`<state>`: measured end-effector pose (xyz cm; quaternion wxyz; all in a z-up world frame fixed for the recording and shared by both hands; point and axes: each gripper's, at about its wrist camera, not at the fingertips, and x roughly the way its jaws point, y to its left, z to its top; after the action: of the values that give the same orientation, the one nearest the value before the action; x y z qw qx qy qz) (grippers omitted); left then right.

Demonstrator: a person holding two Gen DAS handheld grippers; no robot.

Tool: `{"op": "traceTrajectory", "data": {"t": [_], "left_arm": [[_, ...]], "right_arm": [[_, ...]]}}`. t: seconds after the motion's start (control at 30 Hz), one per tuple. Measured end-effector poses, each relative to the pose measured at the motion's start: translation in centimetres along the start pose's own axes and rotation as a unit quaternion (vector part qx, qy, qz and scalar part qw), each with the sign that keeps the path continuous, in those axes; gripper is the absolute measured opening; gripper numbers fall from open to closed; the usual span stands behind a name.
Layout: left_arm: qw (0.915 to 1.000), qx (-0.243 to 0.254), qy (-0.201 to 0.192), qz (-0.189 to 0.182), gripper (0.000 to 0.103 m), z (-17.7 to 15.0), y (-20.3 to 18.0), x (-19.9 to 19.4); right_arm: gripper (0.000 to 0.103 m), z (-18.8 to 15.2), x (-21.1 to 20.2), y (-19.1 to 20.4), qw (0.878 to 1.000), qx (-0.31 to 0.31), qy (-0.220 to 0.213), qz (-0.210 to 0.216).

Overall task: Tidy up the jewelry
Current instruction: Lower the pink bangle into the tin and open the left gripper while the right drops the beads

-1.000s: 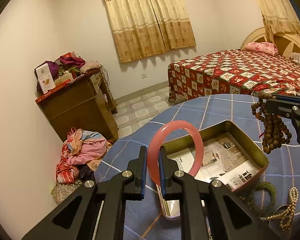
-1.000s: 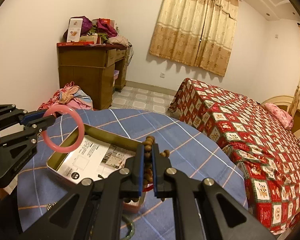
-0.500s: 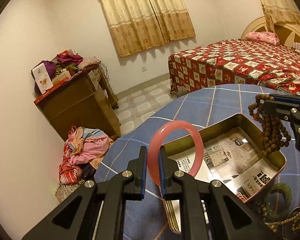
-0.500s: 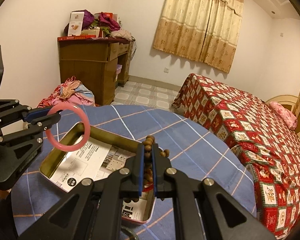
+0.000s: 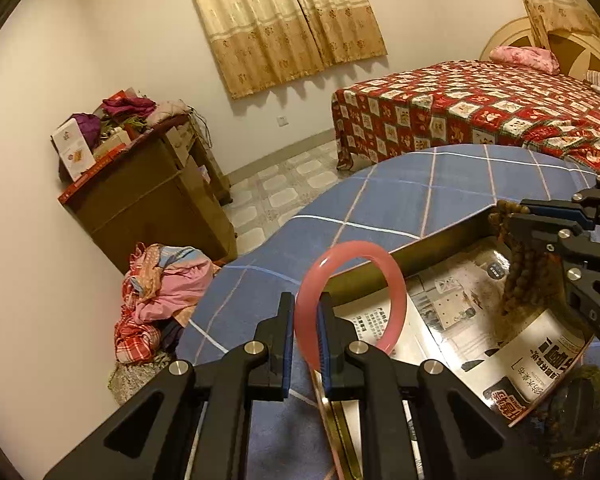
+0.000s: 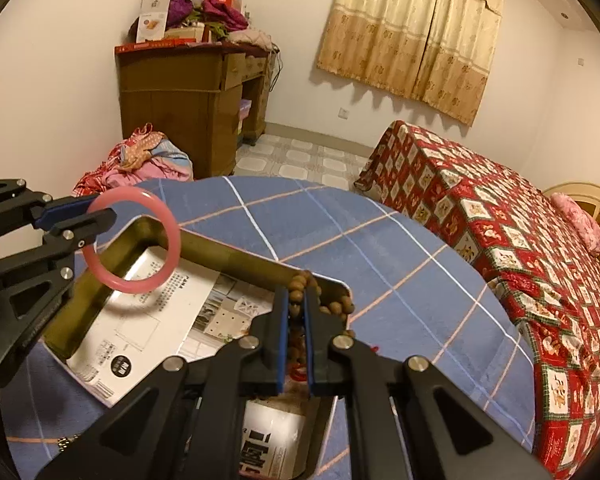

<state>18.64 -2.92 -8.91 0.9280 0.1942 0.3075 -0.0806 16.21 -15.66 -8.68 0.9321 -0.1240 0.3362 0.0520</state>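
A pink bangle (image 5: 350,300) is pinched upright between the fingers of the left gripper (image 5: 305,316) and is held above the left end of a brass-coloured tin (image 6: 236,258). A string of brown wooden beads (image 6: 300,284) is clamped in the right gripper (image 6: 296,312), whose fingers are pressed together on it, and the strand is seen hanging down inside the tin's right end (image 5: 518,276). The tin's floor is lined with printed paper (image 6: 148,320). The tin rests on a round surface covered by a blue checked cloth (image 6: 340,236). A greenish beaded bracelet (image 5: 588,380) is seen just beside the tin on the cloth. Beyond the surface, a bed with a red patterned cover (image 5: 480,100), a wooden desk piled with clutter (image 6: 188,92), a heap of clothes (image 5: 160,300) on the floor and gold curtains (image 5: 284,20) can be made out.
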Motion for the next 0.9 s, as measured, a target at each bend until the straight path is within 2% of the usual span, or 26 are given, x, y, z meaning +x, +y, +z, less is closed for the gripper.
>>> {"op": "traceTrajectory", "data": {"t": [0.3,0.4,0.43,0.47,0.5,0.53,0.57,0.6,0.9], "left_arm": [[0.9996,0.025,0.013,-0.002,0.011,0.0,-1.3,1.5],[0.9993,0.031,0.019,0.011,0.017,-0.1,-1.3,1.6],[0.9993,0.032,0.014,0.013,0.027,-0.2,-1.3,1.4],[0.9994,0.030,0.007,0.013,0.045,-0.1,-1.2,1.1],[0.9995,0.027,-0.001,0.015,0.055,-0.1,-1.0,0.7],[0.9995,0.025,-0.008,0.017,0.069,-0.1,-0.9,0.4],[0.9994,0.022,-0.019,0.018,0.070,-0.1,-0.7,0.0],[0.9994,0.020,-0.023,0.018,0.070,0.0,-0.5,-0.4],[0.9986,-0.003,-0.008,0.052,0.070,-1.4,1.4,-1.3]], "right_arm": [[0.010,-0.5,1.6,-0.1,1.000,-0.003,0.022,-0.001],[0.012,-0.6,1.9,-0.3,1.000,0.002,0.028,0.004],[0.017,-0.7,1.9,-0.2,1.000,0.002,0.029,0.005],[0.023,-0.7,1.8,-0.2,1.000,0.002,0.029,0.008],[0.028,-0.7,1.7,-0.2,1.000,0.001,0.028,0.010],[0.045,-0.8,1.7,-0.2,1.000,0.001,0.028,0.004],[0.056,-0.8,1.6,-0.2,1.000,0.001,0.025,-0.004],[0.057,-0.9,1.5,-0.2,1.000,0.002,0.020,-0.006],[0.057,-1.7,-0.1,-2.2,0.999,0.026,0.020,-0.017]]}}
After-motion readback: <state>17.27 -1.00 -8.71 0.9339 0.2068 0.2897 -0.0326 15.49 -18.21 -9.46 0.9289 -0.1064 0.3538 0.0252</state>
